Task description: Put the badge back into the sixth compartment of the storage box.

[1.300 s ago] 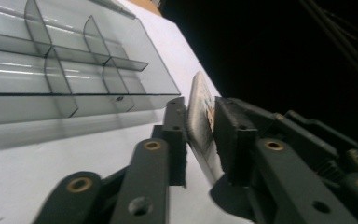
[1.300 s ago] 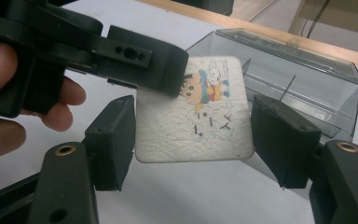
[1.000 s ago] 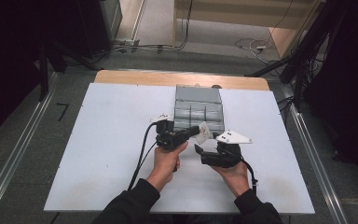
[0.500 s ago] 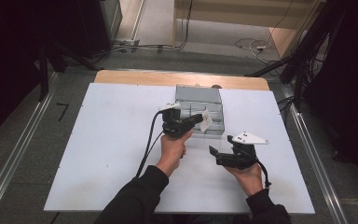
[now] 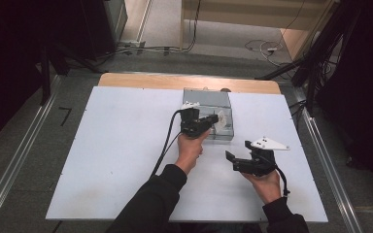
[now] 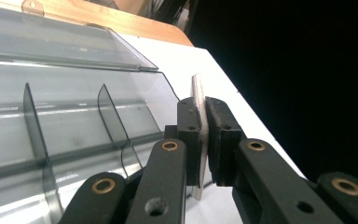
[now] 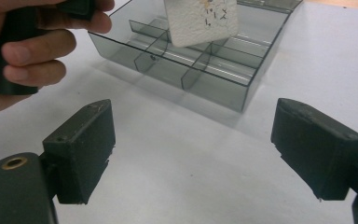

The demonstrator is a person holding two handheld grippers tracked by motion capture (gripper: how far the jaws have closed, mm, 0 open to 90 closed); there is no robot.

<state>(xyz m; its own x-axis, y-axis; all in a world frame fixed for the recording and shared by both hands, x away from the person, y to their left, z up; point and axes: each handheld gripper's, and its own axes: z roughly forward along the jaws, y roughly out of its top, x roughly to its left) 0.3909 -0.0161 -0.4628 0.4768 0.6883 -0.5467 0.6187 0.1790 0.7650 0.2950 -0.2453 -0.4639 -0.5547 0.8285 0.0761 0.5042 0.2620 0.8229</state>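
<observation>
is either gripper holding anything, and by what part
The left gripper pinches a thin white tile by its edge, over the box. The right gripper is open, holding nothing.

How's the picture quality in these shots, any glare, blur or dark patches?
High view: the white table is evenly lit, its surroundings fall to black. Left gripper view: the clear divided box shows pale glare streaks, the right side is black, and the near jaws of the left hand-held gripper look soft. Right gripper view: a soft shadow lies beside the box, and the white card is cut off at the top.
</observation>
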